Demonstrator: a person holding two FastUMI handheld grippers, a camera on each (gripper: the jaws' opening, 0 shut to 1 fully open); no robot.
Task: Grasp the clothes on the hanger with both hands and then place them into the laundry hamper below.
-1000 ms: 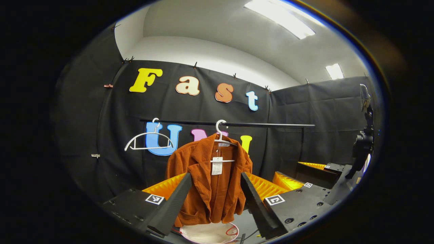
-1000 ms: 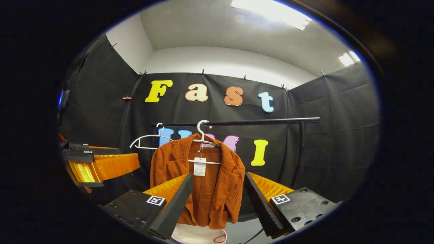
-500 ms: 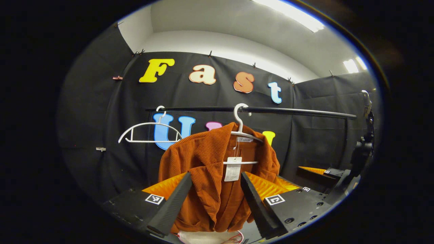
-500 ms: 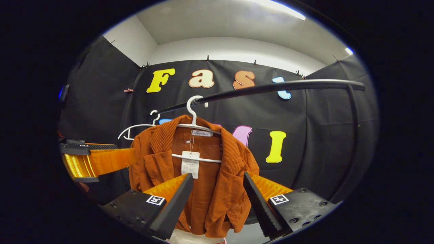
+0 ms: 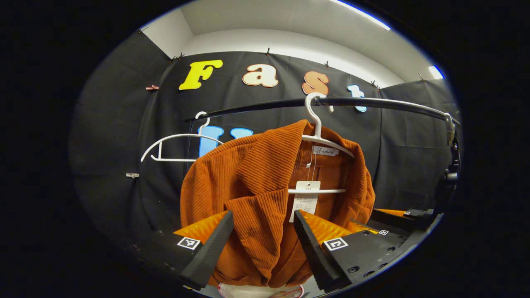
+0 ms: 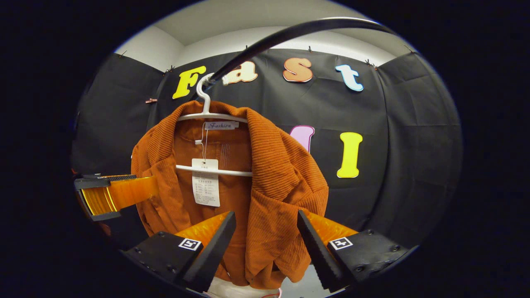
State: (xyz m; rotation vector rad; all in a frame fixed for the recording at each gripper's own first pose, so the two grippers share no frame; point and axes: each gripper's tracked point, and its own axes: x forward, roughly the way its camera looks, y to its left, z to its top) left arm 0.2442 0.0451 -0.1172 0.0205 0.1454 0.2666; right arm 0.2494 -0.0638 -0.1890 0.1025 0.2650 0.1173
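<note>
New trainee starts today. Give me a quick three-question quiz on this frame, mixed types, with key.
1. True or false: the orange jacket hangs on a white hanger hooked over the rail.
2. The left gripper is: A) open B) shut on the jacket C) shut on the hanger.
3. Fill in: a paper ___ dangles inside the jacket's collar.

Key: 1 true; 2 A; 3 tag.
</note>
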